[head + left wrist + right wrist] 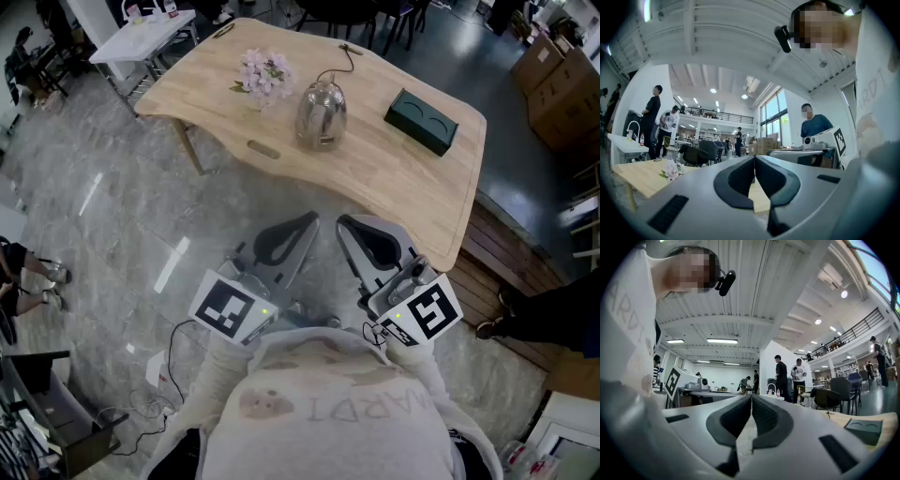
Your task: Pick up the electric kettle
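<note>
The electric kettle (321,114), shiny metal with a lid knob, stands upright near the middle of the light wooden table (412,178). Both grippers are held close to the person's chest, over the floor and well short of the table's near edge. My left gripper (298,230) is shut with nothing in it; its jaws meet in the left gripper view (754,160). My right gripper (354,230) is likewise shut and empty (751,398). The kettle shows in neither gripper view.
A bunch of pale pink flowers (263,75) stands left of the kettle and shows again as flowers (671,171). A dark green box (421,121), also seen as box (865,430), lies to its right. A cable runs behind the kettle. Several people stand in the hall beyond.
</note>
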The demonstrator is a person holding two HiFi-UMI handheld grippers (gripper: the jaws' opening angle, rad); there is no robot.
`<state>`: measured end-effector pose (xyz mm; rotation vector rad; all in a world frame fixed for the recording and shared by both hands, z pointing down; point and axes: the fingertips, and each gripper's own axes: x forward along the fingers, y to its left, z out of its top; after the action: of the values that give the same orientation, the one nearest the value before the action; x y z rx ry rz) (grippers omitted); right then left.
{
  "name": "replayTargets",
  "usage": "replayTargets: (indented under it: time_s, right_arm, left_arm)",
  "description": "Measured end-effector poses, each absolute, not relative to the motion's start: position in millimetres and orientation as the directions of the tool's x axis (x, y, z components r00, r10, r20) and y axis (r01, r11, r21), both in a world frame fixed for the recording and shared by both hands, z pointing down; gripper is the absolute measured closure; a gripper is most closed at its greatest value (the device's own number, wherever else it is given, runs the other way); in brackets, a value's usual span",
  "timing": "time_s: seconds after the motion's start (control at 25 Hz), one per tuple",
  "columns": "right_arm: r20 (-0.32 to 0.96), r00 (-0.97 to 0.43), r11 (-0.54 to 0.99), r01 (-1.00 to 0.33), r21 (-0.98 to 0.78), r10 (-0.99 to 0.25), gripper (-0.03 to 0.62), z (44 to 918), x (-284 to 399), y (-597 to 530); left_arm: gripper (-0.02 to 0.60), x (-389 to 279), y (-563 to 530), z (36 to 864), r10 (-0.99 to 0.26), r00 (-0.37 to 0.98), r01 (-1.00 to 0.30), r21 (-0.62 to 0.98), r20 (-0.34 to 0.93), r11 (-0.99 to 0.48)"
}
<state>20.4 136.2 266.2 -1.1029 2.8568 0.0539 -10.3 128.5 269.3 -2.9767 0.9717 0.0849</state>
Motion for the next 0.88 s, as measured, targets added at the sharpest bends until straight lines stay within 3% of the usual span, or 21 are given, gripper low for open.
replayTargets:
  time_s: [0.88]
  right_arm:
    - [-0.104, -0.738, 0.744, -0.668, -0.025, -0.667, 0.571, 266.5, 9.4, 123.7]
  left_arm:
    - [0.568, -22.8, 119.3, 272.8, -0.588, 0.807, -0.589, 0.007, -0.048, -0.808]
